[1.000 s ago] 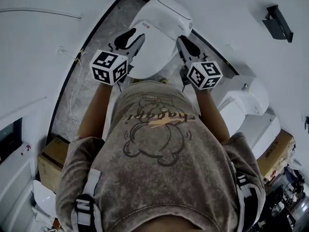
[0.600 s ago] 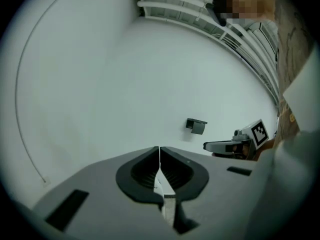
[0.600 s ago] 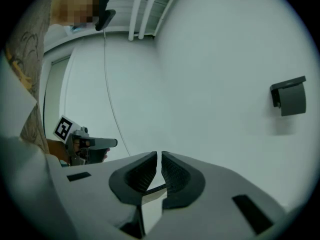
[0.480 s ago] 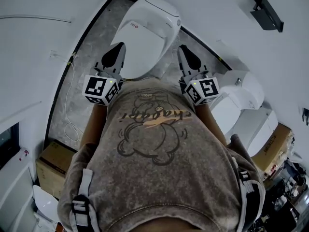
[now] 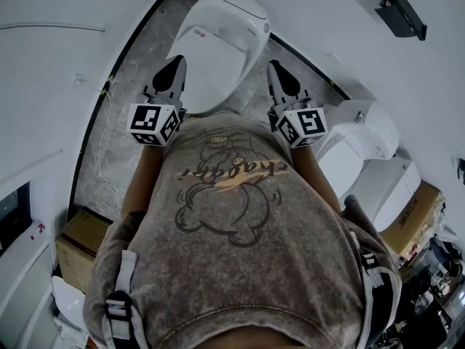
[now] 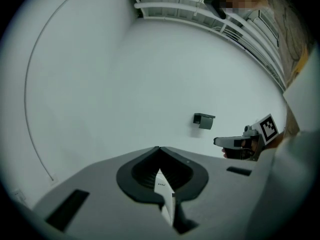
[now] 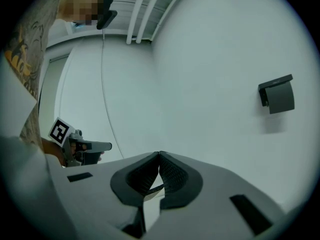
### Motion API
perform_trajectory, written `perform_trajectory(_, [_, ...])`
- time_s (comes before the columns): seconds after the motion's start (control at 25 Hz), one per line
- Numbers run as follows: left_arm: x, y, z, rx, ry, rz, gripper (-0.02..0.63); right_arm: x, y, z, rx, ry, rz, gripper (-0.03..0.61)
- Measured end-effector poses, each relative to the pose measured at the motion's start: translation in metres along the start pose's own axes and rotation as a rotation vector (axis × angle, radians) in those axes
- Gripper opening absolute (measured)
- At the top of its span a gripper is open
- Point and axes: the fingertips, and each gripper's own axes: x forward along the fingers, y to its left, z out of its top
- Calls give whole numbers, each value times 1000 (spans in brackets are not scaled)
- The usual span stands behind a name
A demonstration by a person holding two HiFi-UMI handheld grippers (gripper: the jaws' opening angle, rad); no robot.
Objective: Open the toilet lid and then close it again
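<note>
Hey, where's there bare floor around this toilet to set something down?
Widest bare patch: the grey stone floor left of the closed white toilet, though a thin white cable trails along its outer side. Right of the toilet, only a narrow strip before a second white toilet. A brown cardboard box crowds the lower left.

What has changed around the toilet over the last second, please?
Both the left tongs and right tongs drew back from the lid toward the person, to either side of it, and closed empty. The lid stayed down.
</note>
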Motion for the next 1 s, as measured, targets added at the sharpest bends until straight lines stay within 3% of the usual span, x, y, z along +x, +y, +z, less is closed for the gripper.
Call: perform_trajectory(1.0, [-5, 12, -4, -42, 13, 29, 9, 13, 9, -8, 46, 14, 13, 26])
